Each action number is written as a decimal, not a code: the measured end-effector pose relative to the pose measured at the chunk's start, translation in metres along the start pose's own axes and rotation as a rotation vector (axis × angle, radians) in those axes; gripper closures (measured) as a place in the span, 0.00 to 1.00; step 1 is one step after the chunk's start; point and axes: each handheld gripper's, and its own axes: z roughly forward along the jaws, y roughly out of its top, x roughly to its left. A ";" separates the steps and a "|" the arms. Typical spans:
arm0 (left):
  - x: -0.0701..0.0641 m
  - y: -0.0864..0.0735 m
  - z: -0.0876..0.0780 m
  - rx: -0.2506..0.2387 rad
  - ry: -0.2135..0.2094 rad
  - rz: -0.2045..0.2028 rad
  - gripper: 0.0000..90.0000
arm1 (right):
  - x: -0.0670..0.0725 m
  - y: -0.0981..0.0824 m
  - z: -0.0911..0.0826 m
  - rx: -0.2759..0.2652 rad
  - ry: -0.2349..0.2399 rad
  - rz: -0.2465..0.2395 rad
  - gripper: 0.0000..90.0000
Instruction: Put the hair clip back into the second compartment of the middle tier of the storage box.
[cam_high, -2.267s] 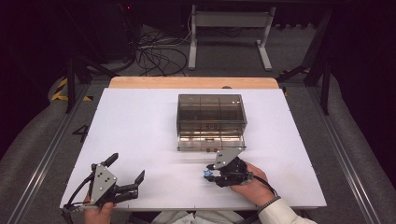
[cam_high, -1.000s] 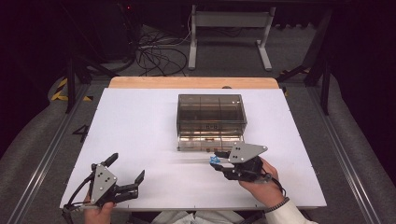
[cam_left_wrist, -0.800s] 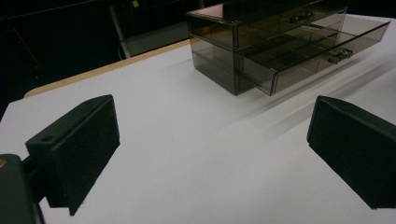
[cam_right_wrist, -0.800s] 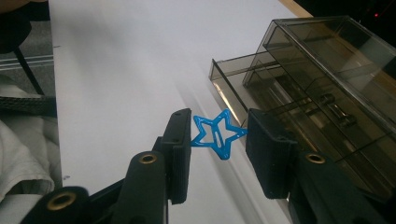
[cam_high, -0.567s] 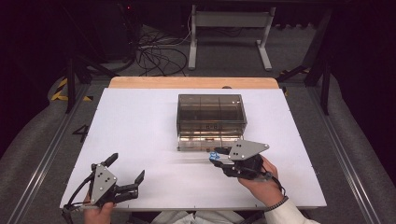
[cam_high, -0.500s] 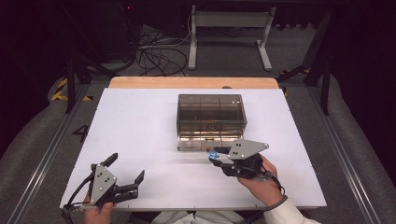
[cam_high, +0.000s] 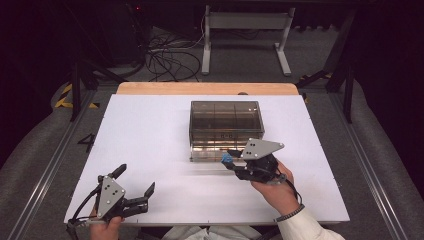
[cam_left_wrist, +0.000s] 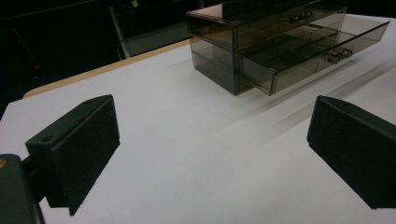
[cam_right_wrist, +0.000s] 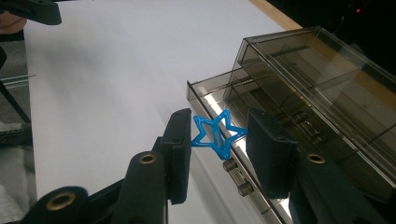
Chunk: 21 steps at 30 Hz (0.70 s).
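Bench (cam_high: 150, 130): white top, wooden far edge. Drawer box (cam_high: 226, 114): smoked clear plastic, near the bench's middle; lower drawer (cam_right_wrist: 261, 154) pulled out toward the person, its compartments showing no contents that can be made out; upper drawer pushed in. Left hand-held gripper (cam_high: 134, 189): at the near left corner, well apart from the box, jaws wide apart with nothing between them. Right hand-held gripper (cam_high: 229, 161): just in front of the open drawer, jaws clamped on the star. Star (cam_right_wrist: 217, 133): blue, open outline, pinched by its points between the pads, above the drawer's front edge.
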 end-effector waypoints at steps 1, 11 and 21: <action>0.000 0.000 0.000 0.001 -0.001 -0.001 0.03 | -0.001 0.000 0.001 0.004 -0.003 0.002 0.68; 0.000 0.000 0.001 0.002 -0.001 -0.002 0.03 | -0.012 0.006 0.009 0.030 -0.057 0.033 0.68; 0.000 0.000 0.001 0.004 -0.003 -0.001 0.03 | -0.026 0.011 0.014 0.058 -0.084 0.088 0.68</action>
